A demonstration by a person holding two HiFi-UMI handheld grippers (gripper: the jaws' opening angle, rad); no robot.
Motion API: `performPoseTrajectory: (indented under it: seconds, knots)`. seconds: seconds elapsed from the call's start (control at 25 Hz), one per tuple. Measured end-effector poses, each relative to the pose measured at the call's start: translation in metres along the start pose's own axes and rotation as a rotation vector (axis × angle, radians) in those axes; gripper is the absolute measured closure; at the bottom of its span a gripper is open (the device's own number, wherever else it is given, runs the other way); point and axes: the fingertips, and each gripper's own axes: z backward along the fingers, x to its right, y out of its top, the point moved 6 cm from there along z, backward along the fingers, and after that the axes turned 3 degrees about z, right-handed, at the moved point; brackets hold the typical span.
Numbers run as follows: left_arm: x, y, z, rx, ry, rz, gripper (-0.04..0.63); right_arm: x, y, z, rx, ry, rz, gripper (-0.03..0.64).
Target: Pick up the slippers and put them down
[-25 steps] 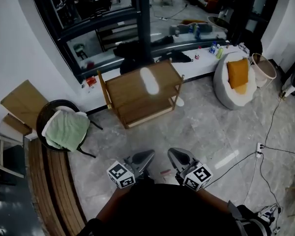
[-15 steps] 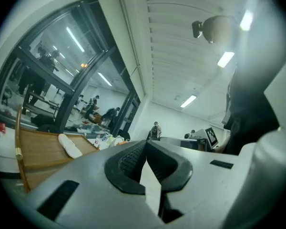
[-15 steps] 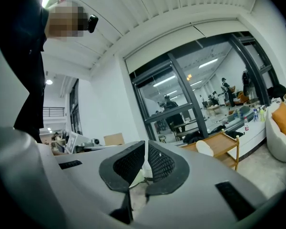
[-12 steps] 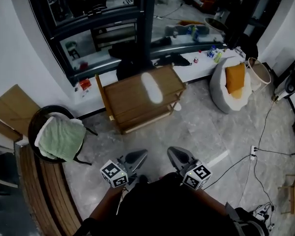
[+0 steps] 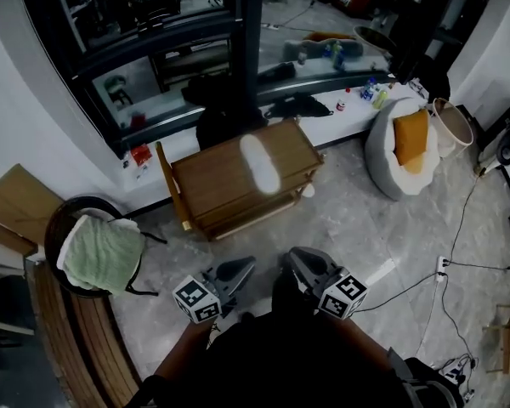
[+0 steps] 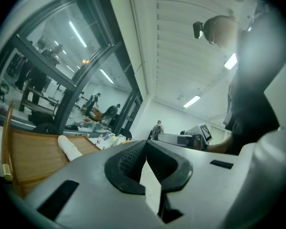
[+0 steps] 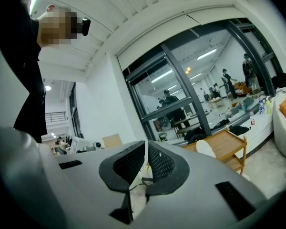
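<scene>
1. Currently, head view: white slipper (image 5: 259, 163) lies on the wooden cart (image 5: 208, 177) top, well ahead of me, long axis running away. My left gripper (image 5: 242, 268) and right gripper (image 5: 299, 257) are about equally far.
2. Left gripper view: jaws together, empty; slipper (image 6: 69, 148) sits left of them.
3. Right gripper view: jaws together, empty; slipper (image 7: 206, 148) sits right of them.

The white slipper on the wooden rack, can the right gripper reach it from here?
Probably not yet: the right gripper is shut and apart from the slipper, with bare floor between. Nothing blocks the approach.
</scene>
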Motion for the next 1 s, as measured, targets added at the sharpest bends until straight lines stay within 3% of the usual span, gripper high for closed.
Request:
performPoseTrajectory:
  seconds: [0.6, 1.0]
  knots:
    - [-0.107, 0.07, -0.101, -0.007, 0.25, -0.048, 0.584, 0.16, 0.039, -0.089, -0.054, 0.171, -0.112, 0.585]
    - [-0.162, 0.085, -0.144, -0.057, 0.326, -0.029, 0.584, 0.228, 0.032, -0.135, -0.101, 0.205, -0.214, 0.584]
